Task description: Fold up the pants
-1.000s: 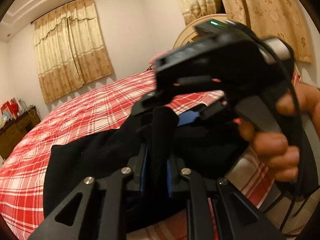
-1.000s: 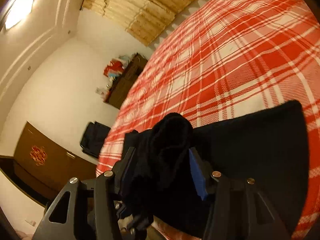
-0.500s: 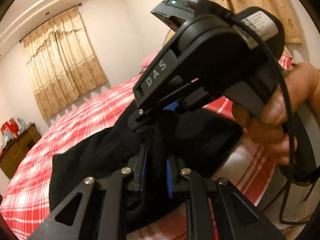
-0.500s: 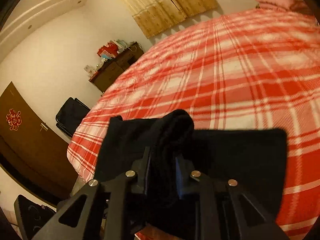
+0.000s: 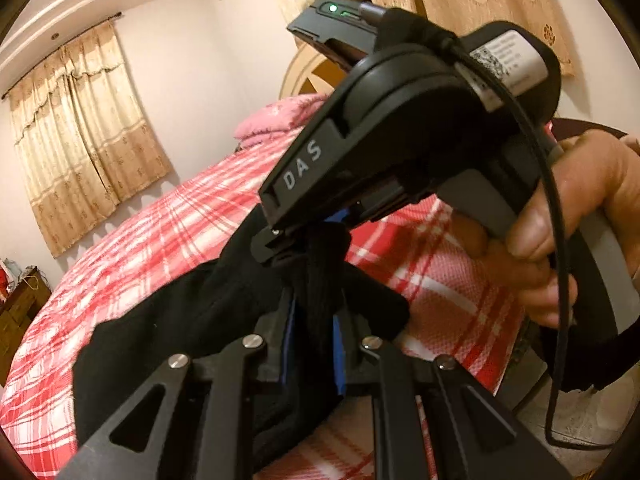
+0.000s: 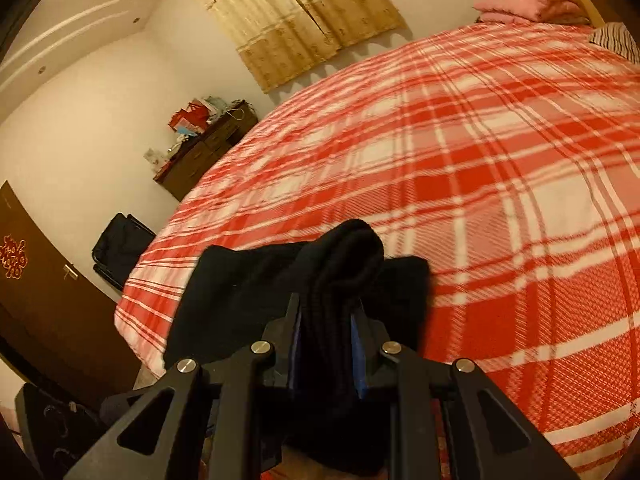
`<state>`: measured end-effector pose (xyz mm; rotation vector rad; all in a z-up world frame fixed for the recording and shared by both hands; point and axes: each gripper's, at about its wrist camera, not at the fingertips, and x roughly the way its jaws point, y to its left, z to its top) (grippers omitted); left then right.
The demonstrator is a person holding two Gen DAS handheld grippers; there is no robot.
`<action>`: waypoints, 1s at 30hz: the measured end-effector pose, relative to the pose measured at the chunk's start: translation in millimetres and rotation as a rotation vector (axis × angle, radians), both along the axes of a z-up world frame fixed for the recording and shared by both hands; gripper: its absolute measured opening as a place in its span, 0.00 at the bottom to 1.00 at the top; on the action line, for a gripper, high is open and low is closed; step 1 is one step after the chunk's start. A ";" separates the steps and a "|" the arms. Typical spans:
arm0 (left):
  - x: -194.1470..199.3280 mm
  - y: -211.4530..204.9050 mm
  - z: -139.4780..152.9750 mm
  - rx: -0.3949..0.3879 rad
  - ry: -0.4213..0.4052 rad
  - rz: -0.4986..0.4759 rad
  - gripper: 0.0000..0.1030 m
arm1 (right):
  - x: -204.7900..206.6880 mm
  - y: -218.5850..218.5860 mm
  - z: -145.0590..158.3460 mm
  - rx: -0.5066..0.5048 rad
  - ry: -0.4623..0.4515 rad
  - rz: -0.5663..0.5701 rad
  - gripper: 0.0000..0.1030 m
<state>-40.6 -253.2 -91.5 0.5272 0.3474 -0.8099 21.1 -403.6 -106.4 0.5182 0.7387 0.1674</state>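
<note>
The black pants (image 5: 168, 320) hang bunched over the near edge of a bed with a red and white plaid cover (image 5: 132, 248). My left gripper (image 5: 313, 304) is shut on a ribbed fold of the black cloth, its blue pads pressing it from both sides. Just beyond it in the left wrist view, the right gripper's body (image 5: 400, 128) looms large, held by a hand (image 5: 568, 216). In the right wrist view my right gripper (image 6: 326, 320) is shut on a thick ribbed wad of the pants (image 6: 236, 300). The two grips sit close together.
Pink bedding (image 6: 516, 2) and a striped cloth (image 6: 616, 40) lie at the head of the bed. A brown dresser (image 6: 204, 152) with clutter stands by the far wall, a dark bag (image 6: 120, 248) and a brown door (image 6: 36, 276) to the left. Curtains (image 5: 80, 132) cover the windows.
The right gripper's jaws went from wide to tight on the cloth. Both grippers swung toward the head of the bed and came closer together, bunching the pants narrower.
</note>
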 end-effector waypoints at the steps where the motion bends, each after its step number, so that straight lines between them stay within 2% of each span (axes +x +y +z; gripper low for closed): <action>1: 1.2 0.9 -1.5 0.004 0.004 -0.001 0.17 | 0.5 -1.3 -3.7 0.000 0.008 -0.004 0.21; 5: -6.0 1.7 -7.7 0.028 -0.010 -0.014 0.19 | 2.3 -3.6 -12.8 -0.004 0.028 -0.016 0.21; 8: -7.1 10.4 0.9 0.016 0.012 -0.037 0.28 | -0.9 -5.6 -11.8 0.018 0.021 -0.022 0.22; 9: -12.2 15.5 5.1 0.004 0.032 -0.054 0.37 | -2.9 -7.4 -11.5 0.032 0.021 -0.026 0.23; 10: -13.6 21.4 11.2 -0.013 0.050 -0.068 0.51 | -6.6 -10.3 -11.8 0.053 0.021 -0.033 0.24; 11: -16.3 27.8 17.6 -0.030 0.055 -0.074 0.58 | -11.0 -14.0 -11.5 0.068 0.022 -0.043 0.25; 12: -16.1 35.1 25.0 -0.052 0.054 -0.079 0.70 | -16.0 -16.8 -10.7 0.069 0.020 -0.055 0.26; 13: -17.8 43.5 32.7 -0.079 0.052 -0.082 0.77 | -21.0 -17.9 -9.1 0.064 0.018 -0.069 0.26; 15: -15.8 58.5 45.7 -0.117 0.057 -0.077 0.83 | -31.5 -21.0 -4.6 0.050 0.011 -0.105 0.28; 17: -12.3 75.4 55.0 -0.138 0.057 -0.044 0.85 | -43.0 -23.9 3.2 0.012 -0.003 -0.162 0.28; 19: 0.2 91.2 59.0 -0.146 0.063 0.002 0.85 | -56.9 -21.7 18.0 -0.079 -0.040 -0.246 0.28; 21: 13.1 108.5 59.6 -0.151 0.077 0.079 0.85 | -67.6 -10.1 36.5 -0.167 -0.105 -0.254 0.28; 25: 47.5 140.2 60.1 -0.206 0.139 0.226 0.88 | -61.8 33.1 58.2 -0.263 -0.152 -0.111 0.28; 28: 77.0 165.7 54.2 -0.245 0.201 0.332 0.89 | -48.5 70.7 50.2 -0.271 -0.120 0.020 0.28; 30: 88.9 171.8 41.2 -0.243 0.211 0.371 0.89 | -44.0 92.6 37.0 -0.325 -0.076 0.084 0.28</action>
